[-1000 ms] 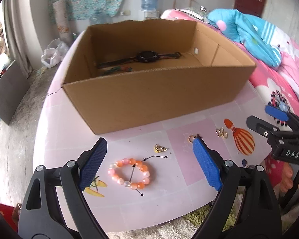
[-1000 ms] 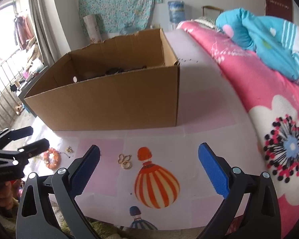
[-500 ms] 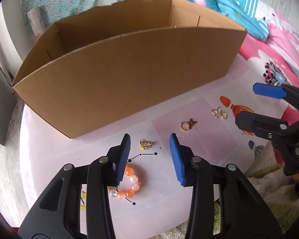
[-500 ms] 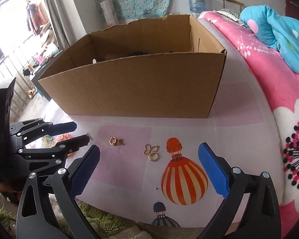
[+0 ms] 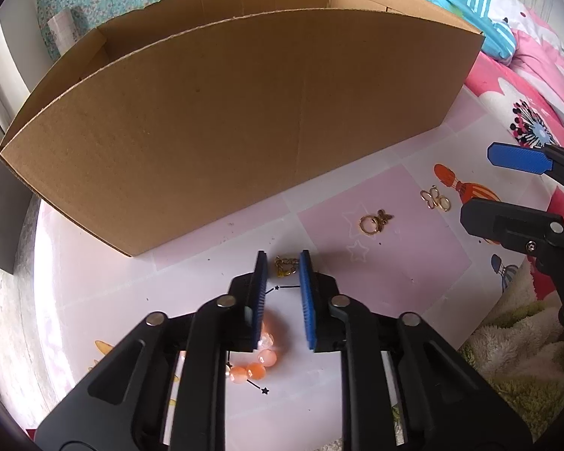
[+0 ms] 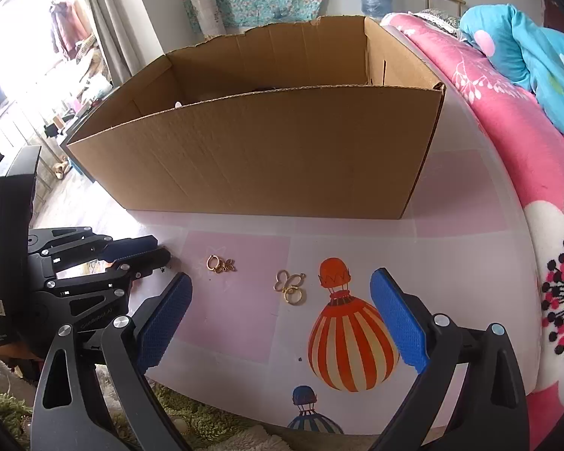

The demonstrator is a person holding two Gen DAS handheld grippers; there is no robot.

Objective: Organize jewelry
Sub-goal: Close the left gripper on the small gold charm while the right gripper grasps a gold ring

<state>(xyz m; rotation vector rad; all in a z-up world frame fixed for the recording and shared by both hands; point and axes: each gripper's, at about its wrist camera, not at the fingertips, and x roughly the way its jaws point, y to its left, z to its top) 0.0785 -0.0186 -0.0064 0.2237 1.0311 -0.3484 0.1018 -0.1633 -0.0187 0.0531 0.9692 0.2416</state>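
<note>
- Gold links of a small chain piece (image 5: 286, 265) lie on the table (image 5: 191, 293) right between the tips of the left gripper (image 5: 284, 263); its blue pads (image 5: 305, 293) are closing in, with a narrow gap left, and whether they already touch the chain cannot be told.
- Just behind and below the left-hand pad sits an orange bead bracelet (image 5: 257, 366), partly hidden under the finger.
- Ahead of the left gripper, the brown wall of the cardboard box (image 5: 244, 131) stands close, leaving only a short strip of bare table before it.
- Ahead and to the right of that gripper lies a gold ring with a charm (image 5: 374, 222); farther right, a gold butterfly clasp (image 5: 435, 198).
- The right gripper (image 6: 282, 312) hovers with pads wide apart and nothing between them; the butterfly clasp lies on the table just ahead of its gap, the ring with charm forward and left.
- The table's near edge runs just under both grippers; beyond it is shaggy green rug (image 6: 191, 413).
- To the right gripper's right, the table edge meets a pink floral bedspread (image 6: 507, 120).
</note>
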